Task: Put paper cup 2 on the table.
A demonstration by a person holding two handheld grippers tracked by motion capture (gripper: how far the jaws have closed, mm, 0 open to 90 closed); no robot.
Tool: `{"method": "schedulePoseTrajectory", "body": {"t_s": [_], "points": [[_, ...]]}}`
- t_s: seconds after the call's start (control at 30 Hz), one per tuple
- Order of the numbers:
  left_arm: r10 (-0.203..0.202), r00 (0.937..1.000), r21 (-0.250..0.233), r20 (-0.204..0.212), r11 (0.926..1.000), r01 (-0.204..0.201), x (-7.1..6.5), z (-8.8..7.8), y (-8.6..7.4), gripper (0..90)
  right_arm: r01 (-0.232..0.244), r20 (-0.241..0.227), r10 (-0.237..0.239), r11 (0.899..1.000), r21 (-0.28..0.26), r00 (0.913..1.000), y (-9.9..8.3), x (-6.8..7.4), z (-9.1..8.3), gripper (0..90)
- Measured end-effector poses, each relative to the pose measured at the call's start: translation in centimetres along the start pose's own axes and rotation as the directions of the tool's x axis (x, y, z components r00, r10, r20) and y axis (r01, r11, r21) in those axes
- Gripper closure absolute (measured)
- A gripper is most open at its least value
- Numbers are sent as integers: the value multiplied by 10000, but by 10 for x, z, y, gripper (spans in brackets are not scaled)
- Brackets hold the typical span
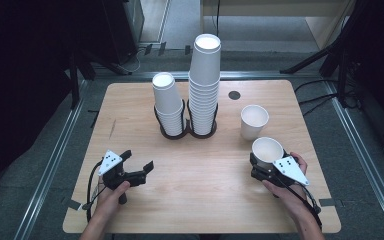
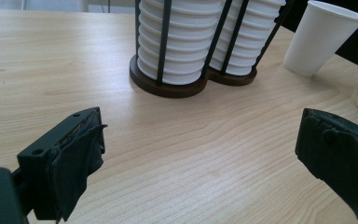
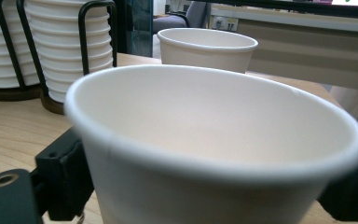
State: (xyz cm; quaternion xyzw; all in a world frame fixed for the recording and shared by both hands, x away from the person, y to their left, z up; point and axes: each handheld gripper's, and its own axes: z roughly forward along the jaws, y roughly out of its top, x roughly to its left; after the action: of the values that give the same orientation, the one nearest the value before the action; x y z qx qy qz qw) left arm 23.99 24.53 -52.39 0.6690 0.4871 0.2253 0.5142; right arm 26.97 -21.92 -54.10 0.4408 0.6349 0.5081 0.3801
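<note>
While upright, cup [image 3: 214,154] sits between right fingers [image 3: 60,182].

On the light wooden table [image 1: 145,150] we find a dark two-ring wire cup holder [image 1: 187,131] at centre back, carrying two stacks of white paper cups [image 1: 203,85]. Right of it stands a single white paper cup [image 1: 254,121]; nearer us, another white paper cup [image 1: 267,151] sits between the right gripper [image 1: 261,165] jaws. The left gripper [image 1: 139,162] lies front left.

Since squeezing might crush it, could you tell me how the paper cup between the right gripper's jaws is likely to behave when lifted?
The paper cup looks thin-walled and empty, so it is probably very light and would dent under a firm squeeze from the right gripper. Its smooth tapered sides may let it slip downward. Standing upright on the table, tall and narrow-based, it would likely tip if nudged.
</note>
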Motion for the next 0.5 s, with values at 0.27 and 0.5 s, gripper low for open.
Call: {"method": "schedulePoseTrajectory", "body": {"t_s": [0.27, 0.5], "points": [[31, 10000, 24, 16, 10000, -31, 0, 0, 0, 14, -387, -406, 398, 9989, 269, 9984, 5, -1, -3, 0], [-13, 10000, -26, -56, 10000, 12, 2, -2, 0, 14, -194, -487, 208, 9994, 297, 9986, 7, 1, -9, 0]]}}
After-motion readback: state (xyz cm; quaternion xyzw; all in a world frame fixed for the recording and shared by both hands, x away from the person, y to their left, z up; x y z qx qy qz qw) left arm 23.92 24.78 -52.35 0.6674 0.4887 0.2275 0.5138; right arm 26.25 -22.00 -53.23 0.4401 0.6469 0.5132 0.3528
